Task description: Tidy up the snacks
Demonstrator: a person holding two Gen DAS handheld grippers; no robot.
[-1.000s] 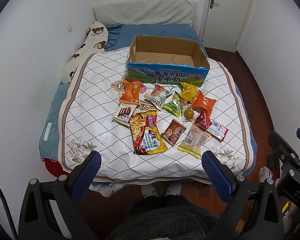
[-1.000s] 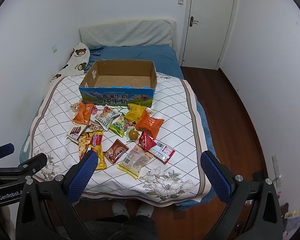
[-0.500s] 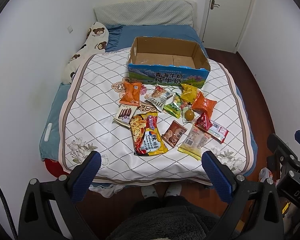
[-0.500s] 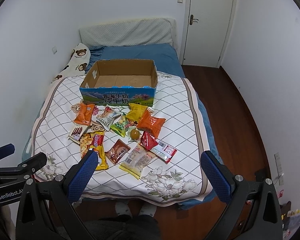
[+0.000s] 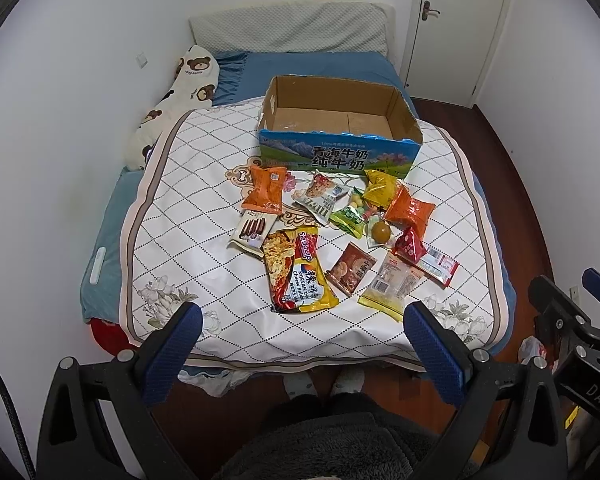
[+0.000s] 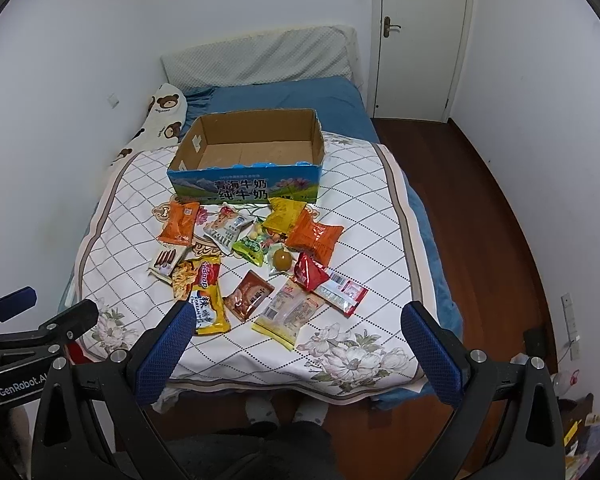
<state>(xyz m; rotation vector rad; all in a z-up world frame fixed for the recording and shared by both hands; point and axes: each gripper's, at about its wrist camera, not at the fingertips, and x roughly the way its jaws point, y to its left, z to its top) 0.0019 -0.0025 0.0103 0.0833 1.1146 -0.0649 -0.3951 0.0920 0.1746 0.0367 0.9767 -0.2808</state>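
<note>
Snacks (image 5: pixel 340 232) lie scattered in a loose cluster on the quilted bedspread (image 5: pixel 188 208), just in front of the open cardboard box (image 5: pixel 340 120), which stands empty near the middle of the bed. We judge the box to be the intended container, since its open top faces up and the packets sit directly at its printed front wall.

Nearest to us lie the large noodle packet (image 5: pixel 300 272), a brown packet (image 5: pixel 351 268) and a clear-and-yellow packet (image 5: pixel 392 284). Further in, an orange packet (image 5: pixel 265 195) and a second orange packet (image 5: pixel 410 210) flank the group. Several packets overlap or touch, so we expect to lift the outer ones first.

We hold the left gripper (image 5: pixel 300 344) and the right gripper (image 6: pixel 296 344) above the foot of the bed, well apart from every packet. Both have their jaws spread wide and grip nothing. This raised, spread posture gives both cameras a full view of the layout before an approach is chosen.

No snack is in the box yet; we judge the task to be at its very start. The thin, crinkly film may slip or fold under the pads.
</note>
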